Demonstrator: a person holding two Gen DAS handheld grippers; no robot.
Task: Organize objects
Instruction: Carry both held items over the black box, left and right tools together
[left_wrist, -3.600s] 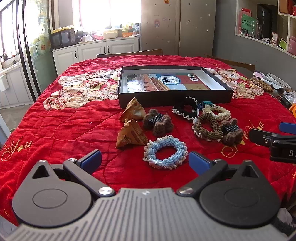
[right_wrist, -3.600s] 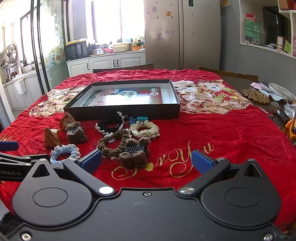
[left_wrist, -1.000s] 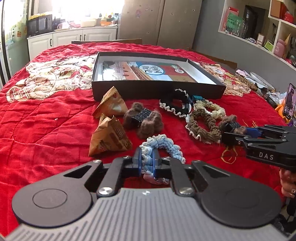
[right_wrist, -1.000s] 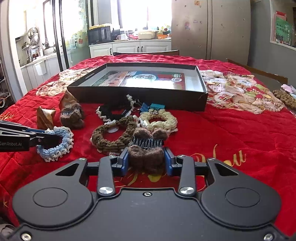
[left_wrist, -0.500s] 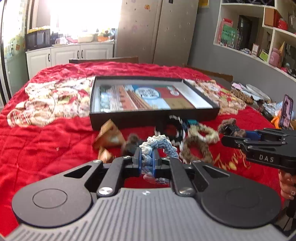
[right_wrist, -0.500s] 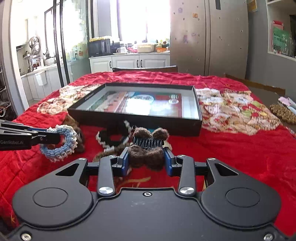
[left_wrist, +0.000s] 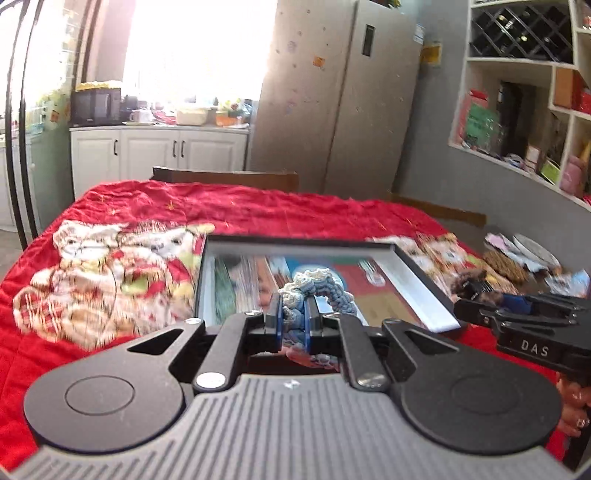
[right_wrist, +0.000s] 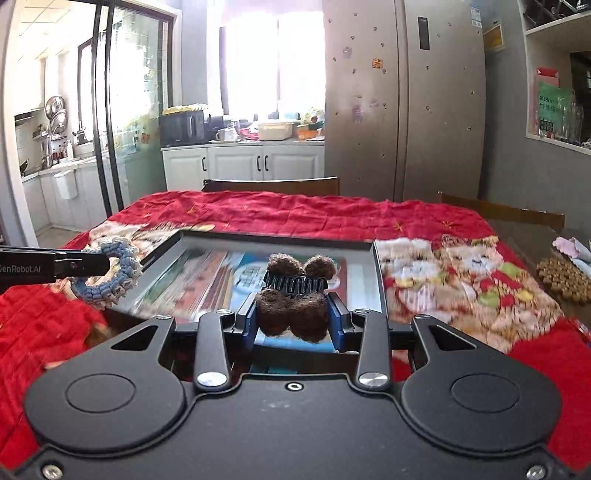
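Pinching blue scrunchie (left_wrist: 318, 289); clamping brown hair claw (right_wrist: 293, 301).

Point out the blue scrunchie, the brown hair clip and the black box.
Blue scrunchie (left_wrist: 334, 291): left wrist view, its knitted loop beyond the pads.
Brown hair clip (right_wrist: 291, 314): right wrist view, its fuzzy lower lobes.
Black box (right_wrist: 277, 236): right wrist view, its far rim.

White letters "DAS" mark the right gripper (left_wrist: 476, 295) body; "enRobot.AI" (first letter cut off at the frame edge) runs along the left gripper (right_wrist: 92, 266).
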